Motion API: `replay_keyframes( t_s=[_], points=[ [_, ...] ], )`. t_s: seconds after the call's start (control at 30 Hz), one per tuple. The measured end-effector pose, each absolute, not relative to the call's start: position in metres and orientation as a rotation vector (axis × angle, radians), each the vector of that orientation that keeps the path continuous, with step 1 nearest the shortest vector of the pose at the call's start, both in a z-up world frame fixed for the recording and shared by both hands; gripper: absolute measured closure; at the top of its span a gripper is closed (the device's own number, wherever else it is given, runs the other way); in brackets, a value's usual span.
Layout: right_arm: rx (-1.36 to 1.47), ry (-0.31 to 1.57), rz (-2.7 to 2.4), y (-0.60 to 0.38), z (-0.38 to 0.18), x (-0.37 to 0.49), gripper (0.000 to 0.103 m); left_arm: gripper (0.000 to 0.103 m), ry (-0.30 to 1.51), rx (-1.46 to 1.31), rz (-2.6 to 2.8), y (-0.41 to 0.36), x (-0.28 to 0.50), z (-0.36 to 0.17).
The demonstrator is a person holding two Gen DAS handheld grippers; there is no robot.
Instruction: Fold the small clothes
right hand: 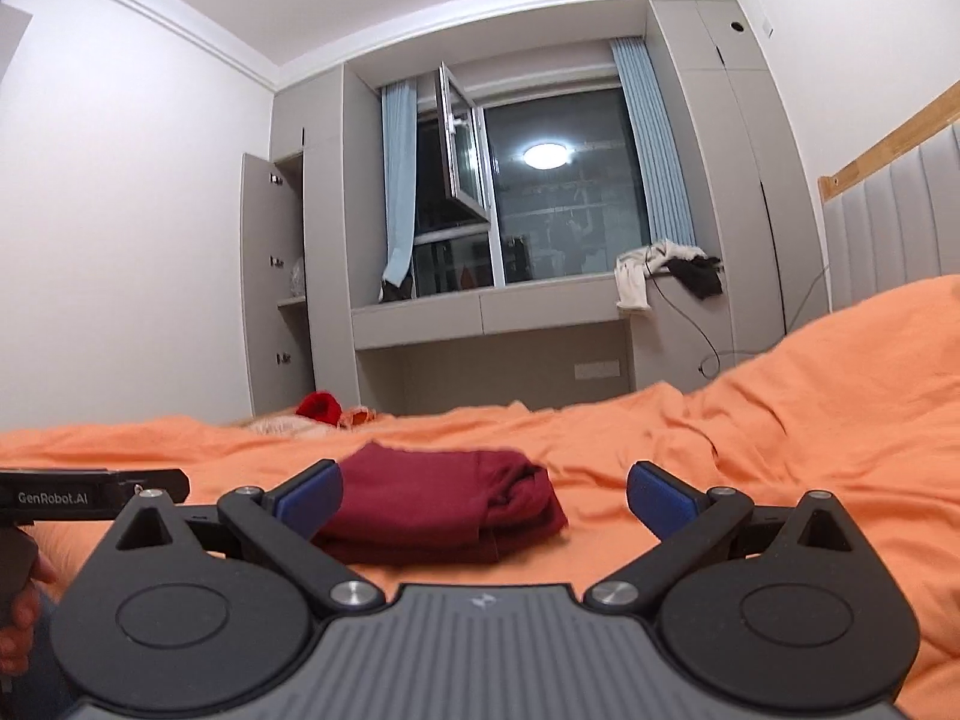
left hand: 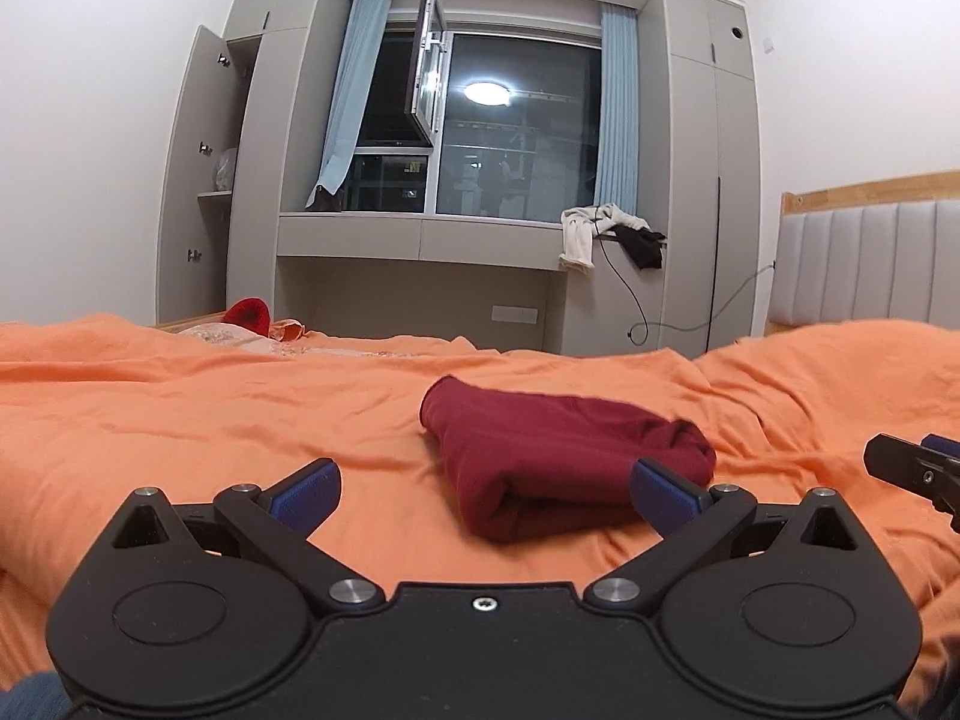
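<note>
A dark red garment [left hand: 558, 456] lies folded into a compact bundle on the orange bedcover [left hand: 210, 420]. My left gripper [left hand: 486, 495] hovers just short of it, open, with blue pads [left hand: 306, 489] spread wide and nothing between them. In the right wrist view the same garment [right hand: 444, 510] sits ahead and left of centre. My right gripper [right hand: 483, 495] is open too, its left pad [right hand: 309, 498] overlapping the bundle's near edge. The right gripper's tip [left hand: 912, 468] shows at the far right of the left view; the left gripper's body [right hand: 90, 495] shows at the left.
A red item [left hand: 246, 315] and pale fabric lie at the bed's far edge. Beyond stand grey wardrobes [left hand: 198, 180] with one door open, a window bench with white and black clothes [left hand: 606, 228], and a padded headboard [left hand: 870, 258] at the right.
</note>
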State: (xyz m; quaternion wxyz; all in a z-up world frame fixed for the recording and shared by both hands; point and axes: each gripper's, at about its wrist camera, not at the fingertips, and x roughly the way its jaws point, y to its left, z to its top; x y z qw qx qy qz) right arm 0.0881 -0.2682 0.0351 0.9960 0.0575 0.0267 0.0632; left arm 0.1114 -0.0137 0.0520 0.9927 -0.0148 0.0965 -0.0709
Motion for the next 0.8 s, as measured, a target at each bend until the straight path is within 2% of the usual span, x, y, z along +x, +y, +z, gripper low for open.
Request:
replay_keyframes(
  t_s=[0.4,0.8],
  points=[
    [0.102,0.127,0.065,-0.263,0.016,0.059,0.0,0.001,0.282,0.011,-0.138,-0.011,0.08,0.02],
    [0.081,0.163,0.058,-0.259,0.008,0.066,0.0,0.001,0.293,0.003,-0.127,-0.012,0.086,0.019]
  ],
)
